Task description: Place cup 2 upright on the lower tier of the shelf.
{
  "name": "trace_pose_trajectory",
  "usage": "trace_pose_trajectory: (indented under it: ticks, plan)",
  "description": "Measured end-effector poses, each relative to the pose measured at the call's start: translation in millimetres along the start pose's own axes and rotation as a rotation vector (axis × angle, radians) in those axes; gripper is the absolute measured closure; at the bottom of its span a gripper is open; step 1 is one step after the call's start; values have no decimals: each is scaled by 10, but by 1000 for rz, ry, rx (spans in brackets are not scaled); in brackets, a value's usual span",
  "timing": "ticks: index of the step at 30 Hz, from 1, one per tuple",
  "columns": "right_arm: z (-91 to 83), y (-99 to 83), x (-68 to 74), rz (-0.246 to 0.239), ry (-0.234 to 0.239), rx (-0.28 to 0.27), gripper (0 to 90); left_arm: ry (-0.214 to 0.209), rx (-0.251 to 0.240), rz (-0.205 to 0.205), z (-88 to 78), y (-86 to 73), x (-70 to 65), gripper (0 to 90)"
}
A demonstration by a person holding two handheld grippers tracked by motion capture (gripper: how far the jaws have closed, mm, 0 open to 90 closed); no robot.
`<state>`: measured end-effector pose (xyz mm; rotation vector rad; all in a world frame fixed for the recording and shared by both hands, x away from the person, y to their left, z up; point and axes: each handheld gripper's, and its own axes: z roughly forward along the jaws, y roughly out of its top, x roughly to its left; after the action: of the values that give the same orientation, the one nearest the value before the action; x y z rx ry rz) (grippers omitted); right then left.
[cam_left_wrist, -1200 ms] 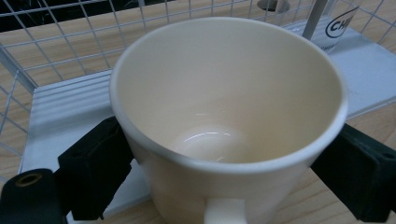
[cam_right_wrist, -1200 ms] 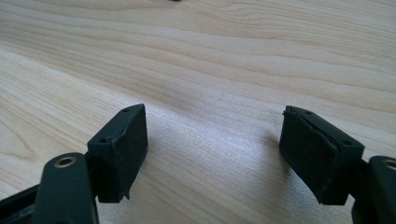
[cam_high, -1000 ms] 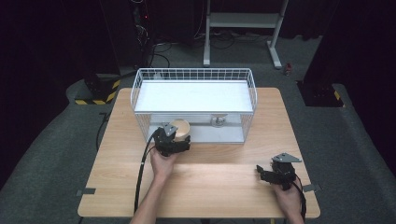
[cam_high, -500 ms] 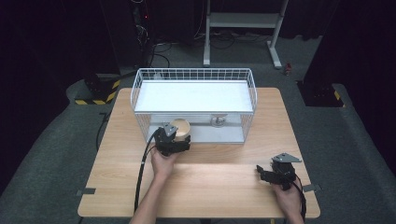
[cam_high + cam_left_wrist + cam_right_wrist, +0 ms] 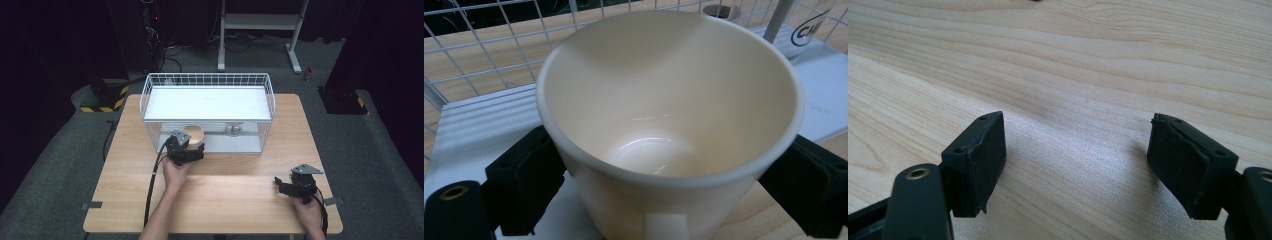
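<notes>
A cream cup (image 5: pixel 669 100) stands upright between the black pads (image 5: pixel 524 185) of my left gripper (image 5: pixel 191 145), which is shut on its sides. The cup (image 5: pixel 194 135) sits at the front opening of the white wire rack (image 5: pixel 150 107), over the front edge of the lower white shelf. It is empty inside. My right gripper (image 5: pixel 281 187) rests low over the wooden table (image 5: pixel 230 200) near the front right corner. Its jaws (image 5: pixel 1078 170) stand open with bare wood between them.
The rack has a white upper shelf (image 5: pixel 207 102) above the lower one. A small metal-looking item (image 5: pixel 232 130) stands on the lower shelf to the right of the cup. A clear glass with a dark logo (image 5: pixel 809 30) is behind the cup. The left gripper's cable (image 5: pixel 152 185) trails back along the forearm.
</notes>
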<state>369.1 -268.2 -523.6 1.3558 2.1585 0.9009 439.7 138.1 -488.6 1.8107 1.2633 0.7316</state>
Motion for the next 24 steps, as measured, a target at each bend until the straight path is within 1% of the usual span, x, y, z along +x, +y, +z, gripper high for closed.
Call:
trace_pose_trajectory:
  ticks: [1, 5, 7, 10, 12, 14, 17, 24]
  plan:
    - [0, 0, 0, 0, 0, 0, 234, -4, 0, -4, 6, 0, -2, 97]
    - [0, 0, 0, 1, 0, 0, 234, -2, -6, 4, 23, -2, 12, 97]
    - [-1, 0, 0, 0, 1, 0, 234, -2, -12, -8, 34, -4, 7, 97]
    - [-2, 1, 3, 4, 1, 2, 234, -1, -13, -8, 52, 0, 13, 96]
    - [-2, 1, 3, 3, 1, 1, 234, 6, -5, -3, 73, 22, 15, 95]
    - [-3, -1, 3, 3, 0, 1, 234, 9, 7, -7, 87, 47, 12, 95]
    - [-3, -1, 4, 3, -1, 1, 234, 9, 19, 1, 92, 68, 19, 94]
    - [-3, -2, 1, 0, -1, 0, 234, -7, 26, -24, 74, 82, 26, 86]
